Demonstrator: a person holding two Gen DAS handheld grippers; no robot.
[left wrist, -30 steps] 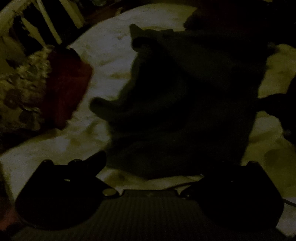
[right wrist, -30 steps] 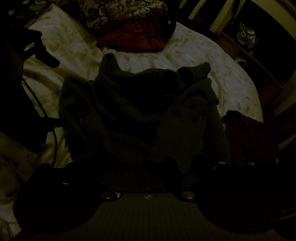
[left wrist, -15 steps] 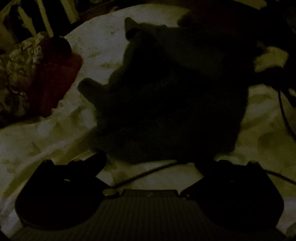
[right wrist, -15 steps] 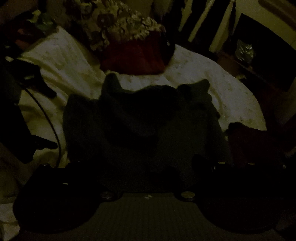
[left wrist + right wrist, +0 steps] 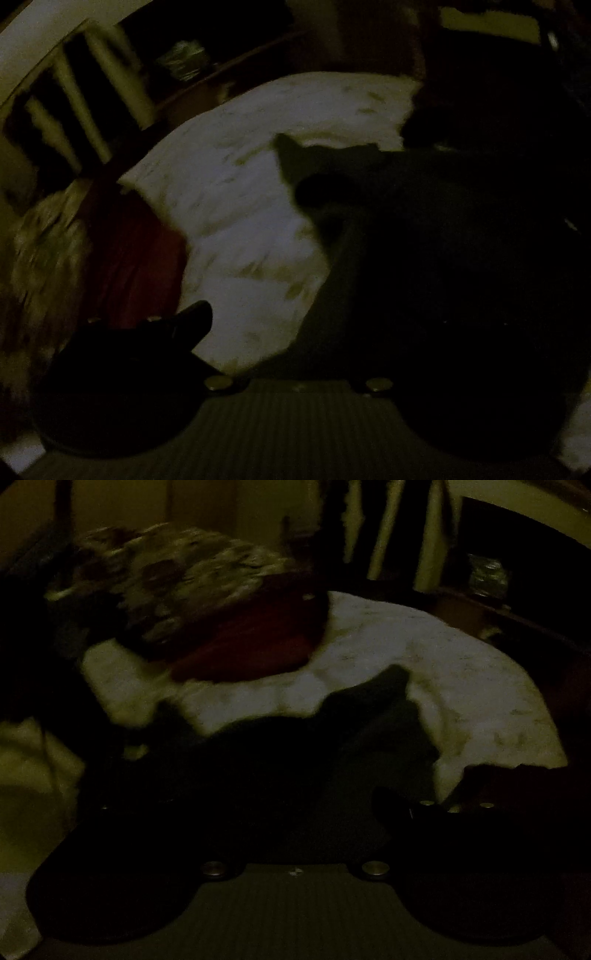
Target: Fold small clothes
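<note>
The scene is very dark. A dark knitted garment (image 5: 424, 258) lies on the pale patterned bedspread (image 5: 236, 206), partly folded, and fills the right half of the left wrist view. It also shows low in the right wrist view (image 5: 295, 768). My left gripper (image 5: 295, 332) is open at the garment's left edge; its left finger (image 5: 192, 321) is over the bedspread and its right finger is lost against the dark cloth. My right gripper (image 5: 295, 812) is open and low over the garment; its right finger (image 5: 399, 808) shows, the left is hidden in the dark.
A red cushion (image 5: 251, 646) and a flowered pillow (image 5: 177, 576) lie at the bed's head, also seen in the left wrist view (image 5: 129, 258). A dark reddish garment (image 5: 517, 786) lies at the bed's right edge. Slatted headboard (image 5: 74, 107) and dark furniture stand behind.
Both grippers have dropped lower and closer to the garment, so it fills more of each view. The left view has swung so the garment sits to the right. The garment looks flatter.
</note>
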